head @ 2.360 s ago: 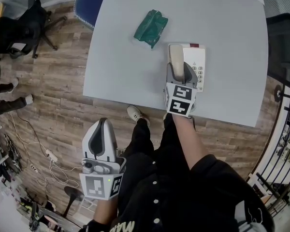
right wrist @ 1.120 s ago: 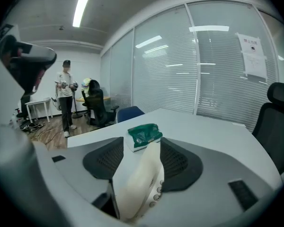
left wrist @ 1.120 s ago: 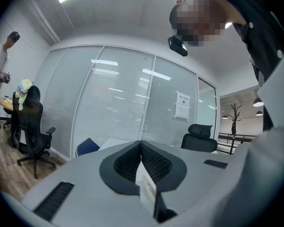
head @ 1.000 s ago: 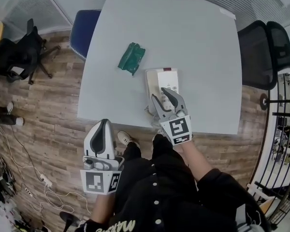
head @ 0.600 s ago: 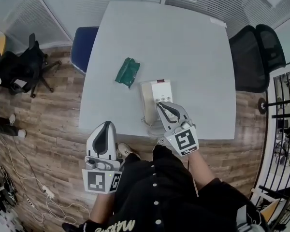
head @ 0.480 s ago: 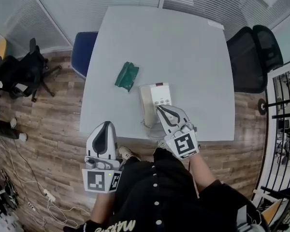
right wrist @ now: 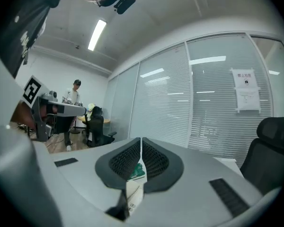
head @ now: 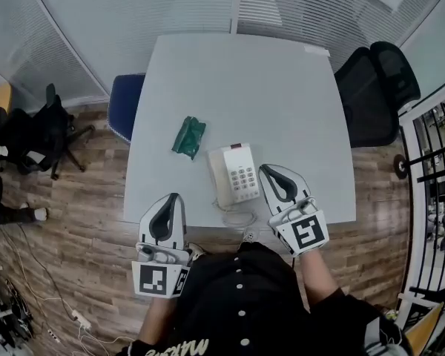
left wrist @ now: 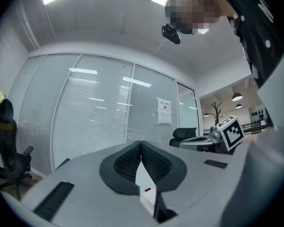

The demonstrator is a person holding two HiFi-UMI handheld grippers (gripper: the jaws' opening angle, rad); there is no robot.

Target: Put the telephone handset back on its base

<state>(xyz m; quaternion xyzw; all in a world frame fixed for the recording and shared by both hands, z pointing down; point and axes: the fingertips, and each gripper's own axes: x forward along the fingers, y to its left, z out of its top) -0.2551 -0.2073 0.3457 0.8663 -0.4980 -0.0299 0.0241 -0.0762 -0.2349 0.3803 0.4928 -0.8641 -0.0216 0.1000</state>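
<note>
With my left gripper (head: 170, 199) and right gripper (head: 270, 170) clenched empty, I judge the seated handset (head: 220, 185) light, rigid, slick, best pinched mid-shaft.

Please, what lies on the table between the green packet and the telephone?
Nothing: in the head view, the strip of table between the green packet and the telephone is bare.

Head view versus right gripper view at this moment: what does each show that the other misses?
Only the head view: the whole telephone, handset resting on it, and the blue chair. Only the right gripper view: the ceiling light strip. Both: the right hand-held gripper, jaws together on nothing, the green packet and the black office chair.
</note>
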